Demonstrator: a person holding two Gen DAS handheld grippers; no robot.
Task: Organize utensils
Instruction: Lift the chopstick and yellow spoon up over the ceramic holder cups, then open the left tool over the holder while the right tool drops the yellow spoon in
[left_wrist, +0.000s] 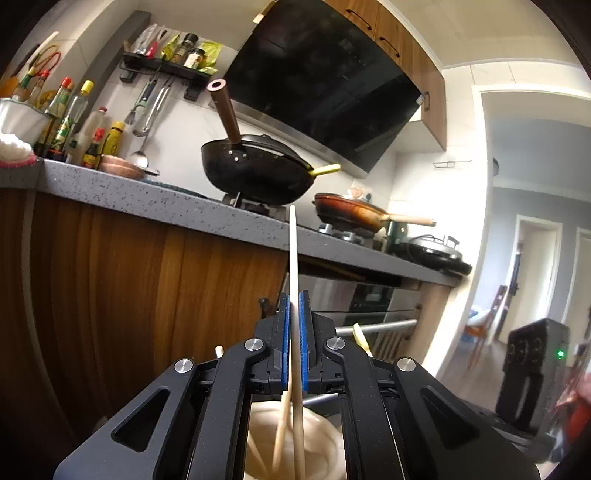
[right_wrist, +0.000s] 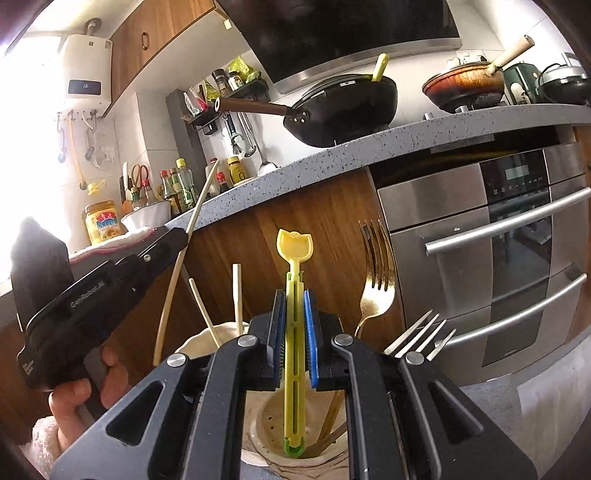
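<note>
Right wrist view is showing the right gripper (right_wrist: 294, 332) clamping a yellow clip (right_wrist: 294, 295) over the holder (right_wrist: 207, 338), fork (right_wrist: 375, 291) already in, while the left gripper (left_wrist: 294, 332) is pinching a chopstick (left_wrist: 293, 258) above it, both apparently still going in.

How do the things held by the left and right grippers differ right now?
The left gripper is shut on a plain, pale chopstick, thin and round. The right gripper is shut on a yellow plastic clip, flat, slotted, with a tulip-shaped top. Both stand upright with lower ends in the cream utensil holder.
</note>
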